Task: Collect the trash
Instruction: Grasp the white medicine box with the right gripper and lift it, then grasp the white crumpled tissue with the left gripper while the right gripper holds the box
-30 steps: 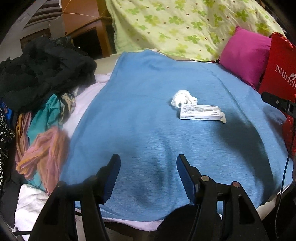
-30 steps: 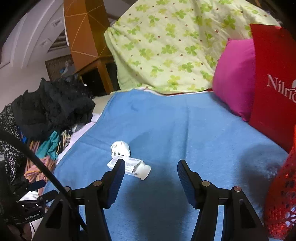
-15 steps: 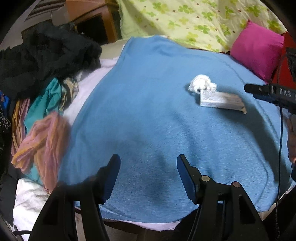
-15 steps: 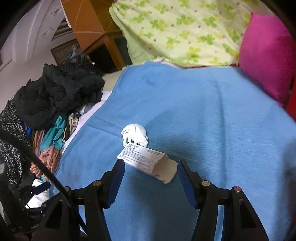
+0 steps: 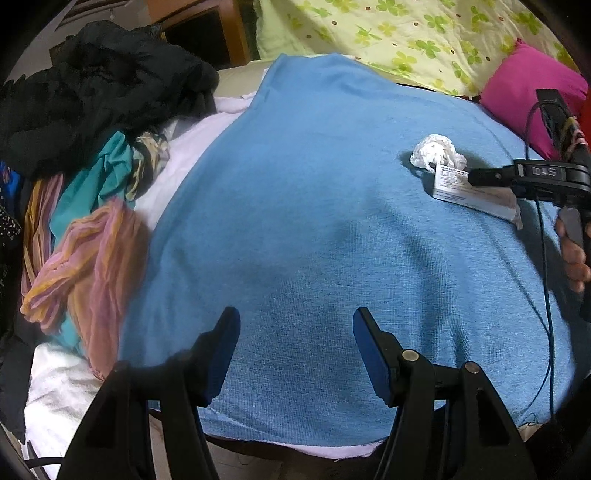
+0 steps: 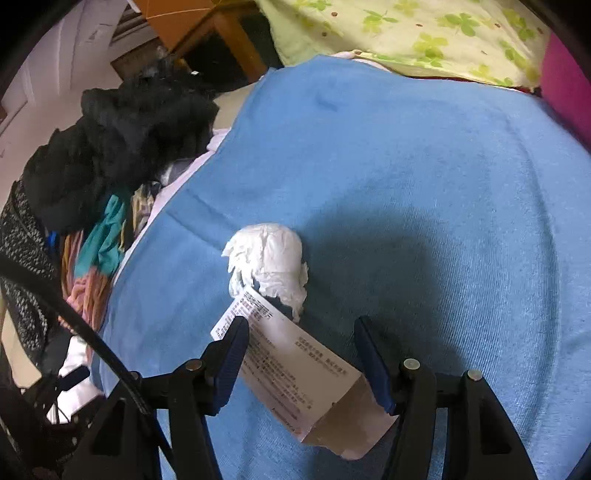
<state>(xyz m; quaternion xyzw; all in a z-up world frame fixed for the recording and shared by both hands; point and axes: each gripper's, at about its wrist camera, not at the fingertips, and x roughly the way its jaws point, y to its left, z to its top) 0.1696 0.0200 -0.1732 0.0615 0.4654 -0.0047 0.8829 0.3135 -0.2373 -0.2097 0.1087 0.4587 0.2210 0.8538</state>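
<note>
A crumpled white tissue (image 6: 269, 262) and an empty white cardboard carton (image 6: 295, 373) lie touching on the blue blanket (image 6: 443, 221). My right gripper (image 6: 299, 350) is open, and the carton lies between its fingers. In the left wrist view the tissue (image 5: 436, 153) and carton (image 5: 476, 192) are at the right, with the right gripper (image 5: 484, 177) over the carton. My left gripper (image 5: 295, 343) is open and empty above the blanket's near edge (image 5: 295, 424).
A heap of black and coloured clothes (image 5: 92, 147) lies along the left of the bed. A green clover-print quilt (image 5: 406, 33) and a pink pillow (image 5: 528, 88) are at the far end. A cable (image 5: 546, 295) hangs at the right.
My right gripper has moved forward and down until the carton lies between its open fingers. My left gripper has tilted down slightly, staying open over the near edge.
</note>
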